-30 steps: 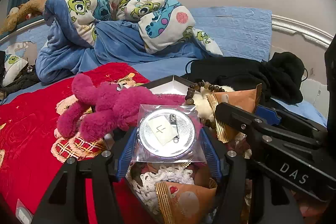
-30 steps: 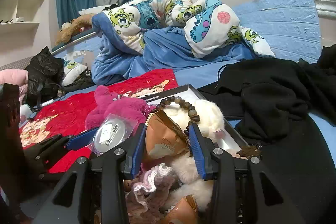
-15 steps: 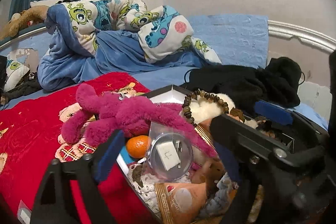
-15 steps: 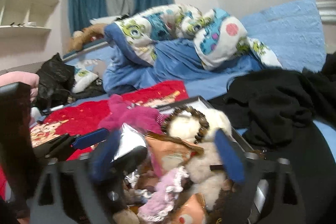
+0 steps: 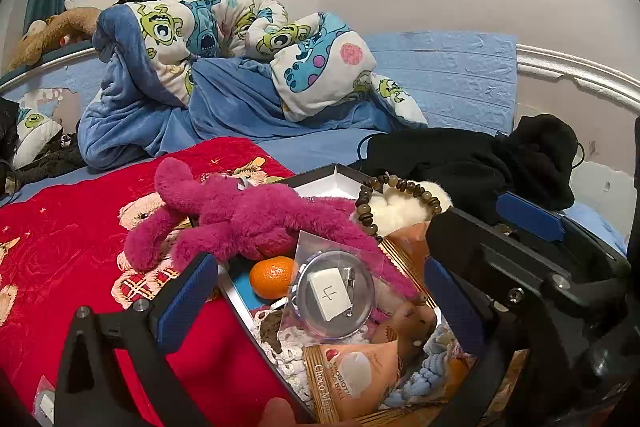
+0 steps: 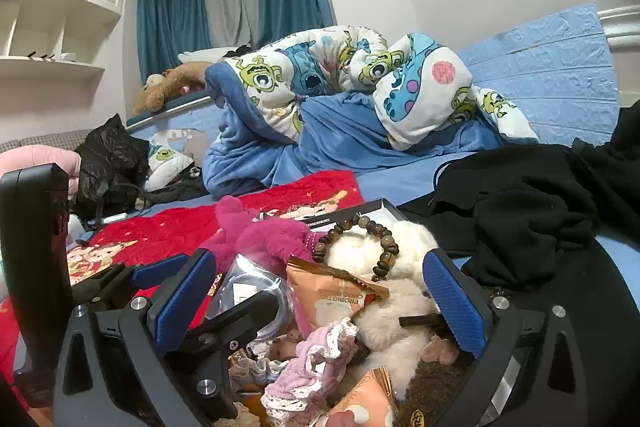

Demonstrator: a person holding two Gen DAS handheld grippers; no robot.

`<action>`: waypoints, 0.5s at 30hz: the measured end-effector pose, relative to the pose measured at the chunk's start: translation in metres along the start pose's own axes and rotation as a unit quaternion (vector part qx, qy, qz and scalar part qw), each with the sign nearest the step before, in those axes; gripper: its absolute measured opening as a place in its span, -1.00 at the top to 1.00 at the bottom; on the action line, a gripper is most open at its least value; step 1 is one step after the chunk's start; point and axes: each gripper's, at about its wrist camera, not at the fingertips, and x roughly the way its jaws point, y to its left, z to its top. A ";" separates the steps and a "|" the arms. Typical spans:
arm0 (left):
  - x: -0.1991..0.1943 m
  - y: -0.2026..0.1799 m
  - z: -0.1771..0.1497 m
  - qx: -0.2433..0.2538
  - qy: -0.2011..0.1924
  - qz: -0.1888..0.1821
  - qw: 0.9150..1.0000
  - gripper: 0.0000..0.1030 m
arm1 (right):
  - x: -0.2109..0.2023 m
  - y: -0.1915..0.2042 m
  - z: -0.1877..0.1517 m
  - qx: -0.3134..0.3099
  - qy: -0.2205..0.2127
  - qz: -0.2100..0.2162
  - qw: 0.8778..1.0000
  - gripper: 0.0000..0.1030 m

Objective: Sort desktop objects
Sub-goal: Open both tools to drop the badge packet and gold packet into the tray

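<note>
A dark box (image 5: 320, 174) on the bed is heaped with small things. A round badge in a clear bag (image 5: 334, 298) lies on top, next to an orange (image 5: 272, 277) and a magenta plush (image 5: 248, 215). A bead bracelet (image 5: 370, 199) rests on a white plush (image 5: 400, 207). My left gripper (image 5: 316, 303) is open and empty over the badge. My right gripper (image 6: 316, 303) is open and empty over an orange snack packet (image 6: 336, 293), the white plush (image 6: 384, 247) and the bracelet (image 6: 380, 239). The badge bag (image 6: 248, 287) shows at its left finger.
A red blanket (image 5: 72, 247) lies left of the box. Black clothes (image 5: 480, 159) are heaped to the right. A blue cartoon quilt (image 5: 224, 67) is bunched at the back against the wall. More snack packets (image 5: 348, 379) and crochet pieces (image 6: 316, 359) fill the box front.
Both grippers have opened. The left let go of the badge bag, which now lies in the box. The right let go of the snack packet. Both pulled back a little.
</note>
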 end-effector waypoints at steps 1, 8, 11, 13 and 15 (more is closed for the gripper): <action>0.000 0.001 0.000 -0.001 0.000 -0.001 1.000 -1.00 | 0.000 0.000 0.000 0.000 -0.001 0.000 1.000 -1.00; -0.001 0.002 0.000 -0.012 -0.002 -0.004 1.000 -1.00 | -0.005 0.001 -0.001 0.000 -0.014 0.005 1.000 -1.00; -0.002 0.002 0.000 -0.011 -0.003 -0.003 1.000 -1.00 | -0.006 0.000 0.000 0.001 -0.016 0.006 1.000 -1.00; -0.001 0.002 0.000 -0.010 -0.003 -0.004 1.000 -1.00 | -0.006 -0.001 0.000 0.002 -0.017 0.006 1.000 -1.00; -0.001 0.001 0.000 -0.007 -0.005 -0.004 1.000 -1.00 | -0.006 -0.001 0.000 0.003 -0.018 0.006 1.000 -1.00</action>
